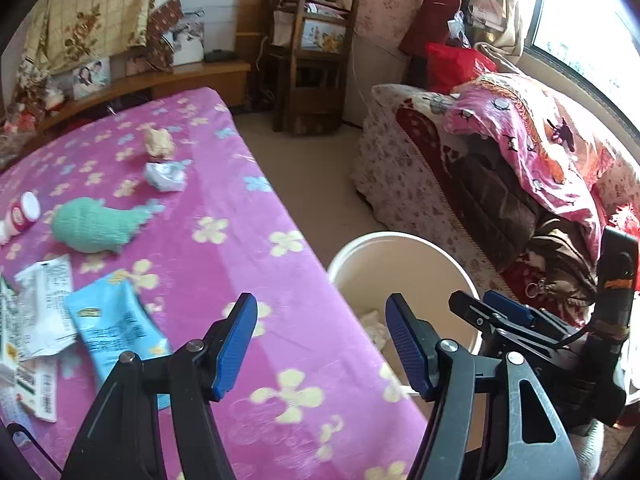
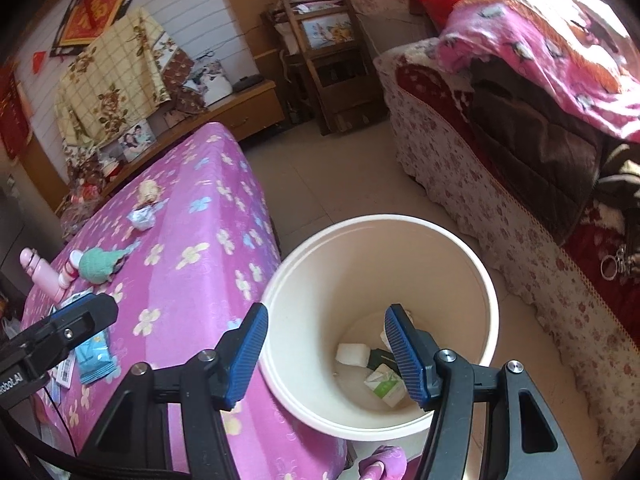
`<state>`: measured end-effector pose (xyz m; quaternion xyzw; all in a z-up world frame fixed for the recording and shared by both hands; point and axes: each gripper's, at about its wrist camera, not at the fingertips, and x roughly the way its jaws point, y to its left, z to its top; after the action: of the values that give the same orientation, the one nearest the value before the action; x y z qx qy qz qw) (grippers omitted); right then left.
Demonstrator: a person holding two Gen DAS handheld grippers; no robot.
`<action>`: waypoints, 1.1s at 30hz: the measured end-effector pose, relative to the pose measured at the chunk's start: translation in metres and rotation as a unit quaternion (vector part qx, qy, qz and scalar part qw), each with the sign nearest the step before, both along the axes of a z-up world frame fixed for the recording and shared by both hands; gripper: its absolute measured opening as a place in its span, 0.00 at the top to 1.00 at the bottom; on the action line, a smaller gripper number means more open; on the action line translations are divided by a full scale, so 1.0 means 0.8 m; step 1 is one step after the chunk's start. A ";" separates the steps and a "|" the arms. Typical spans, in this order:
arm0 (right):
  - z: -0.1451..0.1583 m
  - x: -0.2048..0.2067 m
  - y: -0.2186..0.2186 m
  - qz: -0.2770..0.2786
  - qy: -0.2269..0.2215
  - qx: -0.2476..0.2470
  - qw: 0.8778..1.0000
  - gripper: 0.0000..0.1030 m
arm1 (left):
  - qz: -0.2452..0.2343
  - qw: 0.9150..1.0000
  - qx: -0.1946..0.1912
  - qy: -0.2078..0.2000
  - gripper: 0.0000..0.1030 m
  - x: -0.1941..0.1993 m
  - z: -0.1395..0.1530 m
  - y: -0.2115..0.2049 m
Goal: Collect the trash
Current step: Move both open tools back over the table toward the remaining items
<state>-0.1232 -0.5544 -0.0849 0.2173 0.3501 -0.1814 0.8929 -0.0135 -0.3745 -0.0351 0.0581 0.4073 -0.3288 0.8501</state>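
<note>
In the left wrist view, the left gripper (image 1: 320,344) has its jaws apart and holds nothing; it is above the edge of the pink cloth (image 1: 224,264). The blue wrapper (image 1: 116,332) lies at 9 o'clock, the crumpled paper (image 1: 165,176) at 11 o'clock. In the right wrist view, the right gripper (image 2: 326,354) is open and empty above the white bucket (image 2: 476,280); discarded packets (image 2: 385,385) lie on the bucket's bottom at 5 o'clock.

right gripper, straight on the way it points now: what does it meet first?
Likely the bin: the open right gripper looks down into its mouth, so it would probably reach the trash at the bottom. Nothing shows between. Depth is unclear; it could clip the near rim.
</note>
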 end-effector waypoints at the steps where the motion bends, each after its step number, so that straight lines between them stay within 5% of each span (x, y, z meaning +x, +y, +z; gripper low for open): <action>1: 0.002 0.001 0.006 0.005 -0.001 -0.002 1.000 0.37 | 0.004 1.000 0.003 -0.007 0.34 -0.002 0.002 0.006; 22: 0.039 0.032 0.135 0.091 -0.007 -0.038 0.995 0.37 | 0.092 0.995 -0.006 -0.028 0.34 -0.004 0.022 0.161; 33: 0.044 0.052 0.184 0.131 -0.008 -0.035 0.991 0.37 | 0.141 0.990 -0.018 -0.004 0.34 -0.001 0.018 0.257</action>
<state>-0.0813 -0.4073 -0.0496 0.1397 0.3621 -0.0734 0.9187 -0.0139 -0.1686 -0.0206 -0.0144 0.4018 -0.2128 0.8905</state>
